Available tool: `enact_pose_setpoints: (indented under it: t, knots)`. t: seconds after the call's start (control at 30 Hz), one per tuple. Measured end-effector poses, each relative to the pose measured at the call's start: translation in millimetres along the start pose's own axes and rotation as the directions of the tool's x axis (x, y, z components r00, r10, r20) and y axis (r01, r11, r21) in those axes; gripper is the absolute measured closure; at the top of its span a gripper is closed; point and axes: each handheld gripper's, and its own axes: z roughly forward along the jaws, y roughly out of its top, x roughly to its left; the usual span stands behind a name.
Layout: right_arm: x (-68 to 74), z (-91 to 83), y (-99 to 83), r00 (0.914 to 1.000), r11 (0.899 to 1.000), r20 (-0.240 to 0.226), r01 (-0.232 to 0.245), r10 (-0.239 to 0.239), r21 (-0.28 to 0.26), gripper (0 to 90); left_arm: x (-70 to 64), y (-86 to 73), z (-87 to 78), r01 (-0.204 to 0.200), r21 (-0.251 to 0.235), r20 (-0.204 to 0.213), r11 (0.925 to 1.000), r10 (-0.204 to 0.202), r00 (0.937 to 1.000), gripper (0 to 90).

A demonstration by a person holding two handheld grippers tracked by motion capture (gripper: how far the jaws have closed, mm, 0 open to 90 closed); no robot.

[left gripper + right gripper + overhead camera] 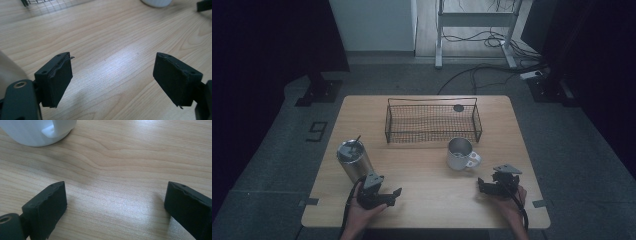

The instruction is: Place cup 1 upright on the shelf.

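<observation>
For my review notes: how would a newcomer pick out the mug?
Start at the wire basket at the back of the wooden table. Just before its right end stands the white mug. Unlike the taller steel tumbler at left, it has a handle.

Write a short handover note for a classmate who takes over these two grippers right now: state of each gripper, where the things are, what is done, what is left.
Left gripper: open, holding nothing, low over the table just right of the steel tumbler.
Right gripper: open, holding nothing, near the table's right front, just short of the white mug.
Wire basket: at the back middle of the table, with no cup in it.
Done: nothing moved yet, by the look of it.
Left: probably grasp the mug and tumbler; the basket looks like the likely destination.
</observation>
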Motion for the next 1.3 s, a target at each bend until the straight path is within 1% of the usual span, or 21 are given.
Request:
enact_pose_setpoints:
  t: [0.17,0.37,0.53,0.57,0.67,0.77,1.07,1.2,1.3]
  knots:
    - [-1.1,0.4,0.4,1.0,1.0,-0.007,0.005,-0.005,0.0,4.6,2.8,3.5,-14.2,0.01,-0.036,0.005,0.9993,-0.01,0.9999,15.9]
    - [-2.6,0.6,0.7,0.9999,1.0,-0.012,0.013,-0.013,-0.001,5.1,3.2,5.2,-23.1,0.009,-0.048,-0.002,0.9988,-0.009,1.0,15.7]
    - [-3.0,0.6,0.8,0.9999,1.0,-0.011,0.01,-0.01,-0.002,5.4,7.5,6.2,-33.2,0.025,-0.069,-0.007,0.9973,-0.026,0.9996,15.6]
    - [-3.0,0.6,0.8,0.9999,1.0,-0.011,0.01,-0.01,-0.002,5.4,7.5,6.2,-33.2,0.025,-0.069,-0.007,0.9973,-0.026,0.9996,15.6]
    - [-3.0,0.6,0.8,0.9999,1.0,-0.012,0.01,-0.01,-0.002,5.5,10.7,7.2,-39.0,0.028,-0.072,-0.008,0.997,-0.028,0.9996,15.4]
    - [-3.0,0.6,0.8,0.9999,1.0,-0.012,0.01,-0.01,-0.002,5.4,14.9,8.0,-45.5,0.035,-0.087,-0.01,0.9956,-0.036,0.9993,15.4]
    - [-2.9,0.6,0.8,0.9999,1.0,-0.012,0.01,-0.01,-0.002,5.4,31.6,7.5,-66.9,0.074,-0.134,-0.043,0.9882,-0.08,0.9958,15.1]
    - [-3.0,0.6,0.8,0.9999,1.0,-0.012,0.01,-0.01,-0.002,5.4,36.1,7.8,-73.8,0.082,-0.139,-0.031,0.9869,-0.087,0.9957,15.0]
    - [-3.0,0.6,0.8,0.9999,1.0,-0.012,0.01,-0.01,-0.002,5.4,37.1,8.5,-78.5,0.078,-0.149,-0.034,0.9857,-0.084,0.9958,14.8]
